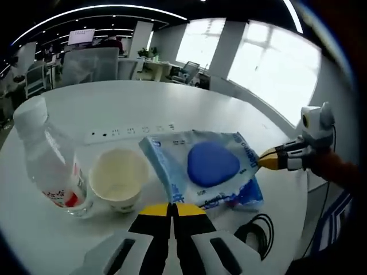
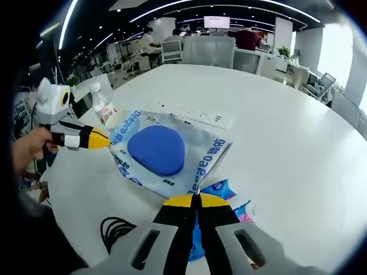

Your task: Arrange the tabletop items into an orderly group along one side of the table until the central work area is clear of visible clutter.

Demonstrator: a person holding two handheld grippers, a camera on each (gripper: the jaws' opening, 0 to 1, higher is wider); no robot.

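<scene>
A pale blue wipes packet [image 1: 212, 166] [image 2: 166, 154] with a dark blue oval lid lies near the edge of the white table [image 1: 189, 103] [image 2: 287, 137]. My left gripper [image 1: 171, 207] [image 2: 106, 139] is shut, its yellow tips pinching the packet's near corner. My right gripper [image 2: 195, 199] [image 1: 262, 160] is shut on the opposite corner. To the left in the left gripper view stand a paper cup [image 1: 118, 179] and a clear plastic bottle [image 1: 51, 172] [image 2: 103, 109]. A smaller blue packet [image 1: 248, 196] [image 2: 225, 192] lies partly under the wipes packet.
A white power strip [image 1: 132, 132] [image 2: 198, 117] lies flat beyond the packet. A black cable [image 1: 258, 229] [image 2: 117, 229] coils at the table's near edge. A person's hand [image 2: 28, 150] holds the left gripper. Office desks and chairs stand behind the table.
</scene>
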